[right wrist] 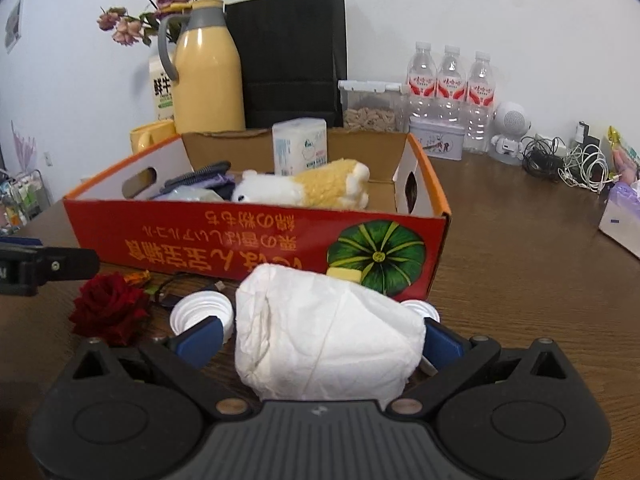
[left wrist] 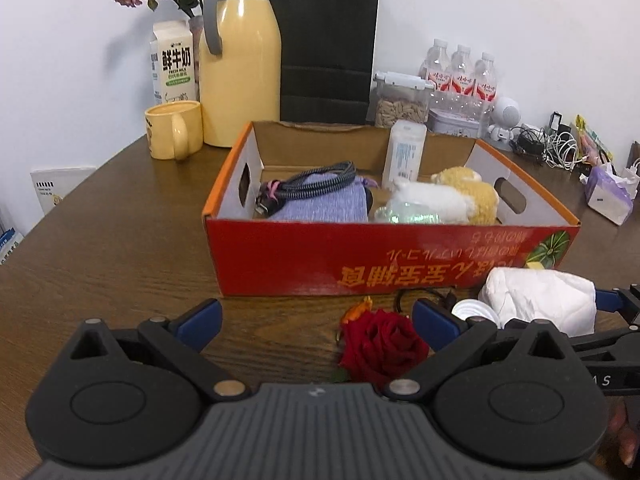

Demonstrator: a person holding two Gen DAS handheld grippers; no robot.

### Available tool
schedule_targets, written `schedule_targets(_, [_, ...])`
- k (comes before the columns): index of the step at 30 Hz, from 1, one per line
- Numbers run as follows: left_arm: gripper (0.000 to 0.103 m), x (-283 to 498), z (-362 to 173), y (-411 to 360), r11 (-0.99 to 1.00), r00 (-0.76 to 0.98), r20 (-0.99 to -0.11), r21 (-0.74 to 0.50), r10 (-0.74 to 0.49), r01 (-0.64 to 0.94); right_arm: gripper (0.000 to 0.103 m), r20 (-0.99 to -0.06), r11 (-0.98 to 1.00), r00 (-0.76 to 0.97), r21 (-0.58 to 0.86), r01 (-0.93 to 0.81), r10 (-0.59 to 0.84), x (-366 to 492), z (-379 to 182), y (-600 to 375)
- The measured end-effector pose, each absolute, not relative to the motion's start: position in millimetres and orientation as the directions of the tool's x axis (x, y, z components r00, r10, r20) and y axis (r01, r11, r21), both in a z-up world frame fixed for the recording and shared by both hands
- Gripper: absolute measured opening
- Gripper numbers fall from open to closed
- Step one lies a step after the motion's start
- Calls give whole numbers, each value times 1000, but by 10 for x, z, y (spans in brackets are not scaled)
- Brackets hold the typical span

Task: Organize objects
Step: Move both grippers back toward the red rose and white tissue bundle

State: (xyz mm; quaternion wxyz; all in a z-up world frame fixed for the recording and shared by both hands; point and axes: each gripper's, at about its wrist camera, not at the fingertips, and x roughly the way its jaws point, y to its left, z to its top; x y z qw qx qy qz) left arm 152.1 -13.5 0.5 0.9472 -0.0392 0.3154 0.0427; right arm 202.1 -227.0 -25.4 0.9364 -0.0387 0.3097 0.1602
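Right wrist view: your right gripper (right wrist: 320, 336) has its jaws clamped on the tissue roll (right wrist: 328, 332), just in front of the red box (right wrist: 256, 240) on the tabletop (right wrist: 520, 280). Left gripper (left wrist: 316, 320): jaws spread wide, nothing btwn them, w/ the red rose (left wrist: 382, 344) just ahead.

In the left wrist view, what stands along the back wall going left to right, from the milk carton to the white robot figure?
milk carton → yellow thermos jug → black paper bag → clear snack container → water bottles → white robot figure.
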Motion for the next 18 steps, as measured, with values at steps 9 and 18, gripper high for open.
schedule_targets(9, [103,1522,-95,-201,995,799,-601,-61,31,-84,96,-581,943,762,28,-331,285,2002,-254,-2272])
schedule_targets(18, [103,1460,-177,-290,998,820,-572,-36,25,-56,75,-553,942,783,11,-336,285,1943,-218,-2259])
